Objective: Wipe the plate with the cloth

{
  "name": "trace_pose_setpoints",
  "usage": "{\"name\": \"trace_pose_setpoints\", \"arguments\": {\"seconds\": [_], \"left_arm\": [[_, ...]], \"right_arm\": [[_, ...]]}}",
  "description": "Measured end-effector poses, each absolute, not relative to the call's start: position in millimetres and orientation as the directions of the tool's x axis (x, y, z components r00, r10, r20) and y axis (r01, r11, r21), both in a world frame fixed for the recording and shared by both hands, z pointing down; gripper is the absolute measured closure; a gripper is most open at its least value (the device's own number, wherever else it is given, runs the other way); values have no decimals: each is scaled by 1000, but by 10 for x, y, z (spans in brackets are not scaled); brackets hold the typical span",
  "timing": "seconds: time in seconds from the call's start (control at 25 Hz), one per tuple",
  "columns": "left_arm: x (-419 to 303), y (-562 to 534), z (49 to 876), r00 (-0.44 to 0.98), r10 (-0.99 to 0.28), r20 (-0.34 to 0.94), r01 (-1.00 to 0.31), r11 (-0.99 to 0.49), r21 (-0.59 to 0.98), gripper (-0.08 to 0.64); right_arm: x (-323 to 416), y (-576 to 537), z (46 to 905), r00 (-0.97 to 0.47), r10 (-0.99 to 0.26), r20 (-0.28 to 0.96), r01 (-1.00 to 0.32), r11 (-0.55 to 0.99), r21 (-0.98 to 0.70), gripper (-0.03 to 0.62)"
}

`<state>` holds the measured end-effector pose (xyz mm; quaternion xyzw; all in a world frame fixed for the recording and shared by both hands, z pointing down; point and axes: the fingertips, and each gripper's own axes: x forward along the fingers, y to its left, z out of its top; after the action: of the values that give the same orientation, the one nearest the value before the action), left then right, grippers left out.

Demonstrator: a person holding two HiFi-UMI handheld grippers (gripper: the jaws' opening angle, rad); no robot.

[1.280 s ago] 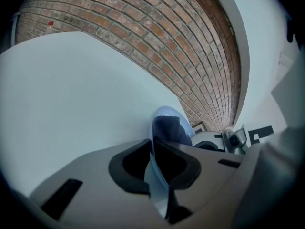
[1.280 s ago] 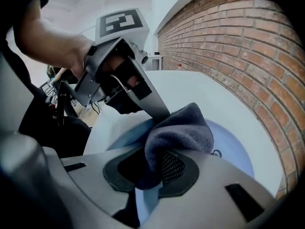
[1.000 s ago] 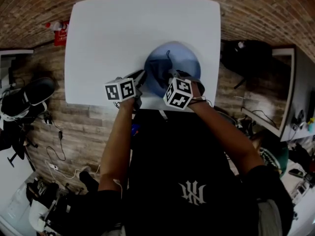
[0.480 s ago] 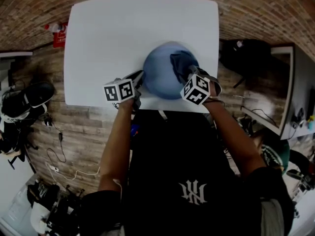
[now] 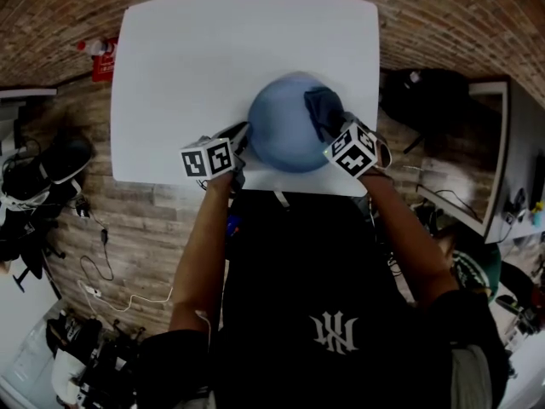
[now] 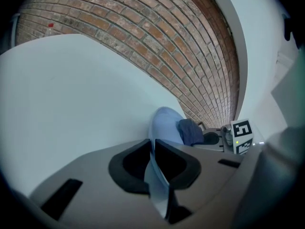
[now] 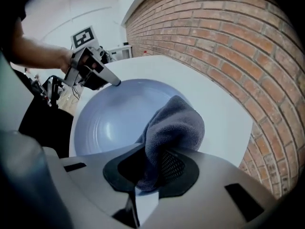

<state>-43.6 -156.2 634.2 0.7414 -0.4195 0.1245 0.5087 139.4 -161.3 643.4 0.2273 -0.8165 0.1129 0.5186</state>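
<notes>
One round, smooth, pale-blue plate (image 5: pixel 277 130) sits at the lower middle of the matte white square table (image 5: pixel 196 66), close to its lower edge. One dark grey-blue terry cloth (image 5: pixel 320 109), soft and bunched, lies on the plate's right side.

Two hand-held grippers show, each bearing one cube of black-and-white square markers. The left gripper (image 6: pixel 153 151) is clamped on the plate's thin rim, at the plate's lower left in the head view; the rim runs edge-on between its black pads. The right gripper (image 7: pixel 151 168) pinches the cloth, whose nubbly fold bulges out above the jaws over the plate.

Red-brown brickwork (image 5: pixel 443 15) fills the top of the head view. The black shirt (image 5: pixel 289 254) carries one white emblem (image 5: pixel 333 331); I cannot read it.
</notes>
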Motion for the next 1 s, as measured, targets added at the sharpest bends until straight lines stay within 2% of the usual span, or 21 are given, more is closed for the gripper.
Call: {"name": "trace_pose_setpoints", "arguments": {"seconds": [0.16,0.36,0.52,1.0], "left_arm": [[-451,-1569,6335,609,-507,610,-753,-127,646,526],[-442,-1569,6340,607,-505,614,-755,-125,643,526],[-455,-1567,6332,605,-506,615,-757,-124,642,526],[-460,-1570,6337,614,-491,617,-756,-143,639,525]], "right_arm": [[1015,-1526,6254,-496,-220,840,-483,874,-57,517],[197,-1234,6083,-602,-110,791,-274,959,-76,517],[-148,-1042,6264,-578,-17,816,-193,974,-116,517],[109,-987,6436,-508,-48,860,-142,989,-29,517]]}}
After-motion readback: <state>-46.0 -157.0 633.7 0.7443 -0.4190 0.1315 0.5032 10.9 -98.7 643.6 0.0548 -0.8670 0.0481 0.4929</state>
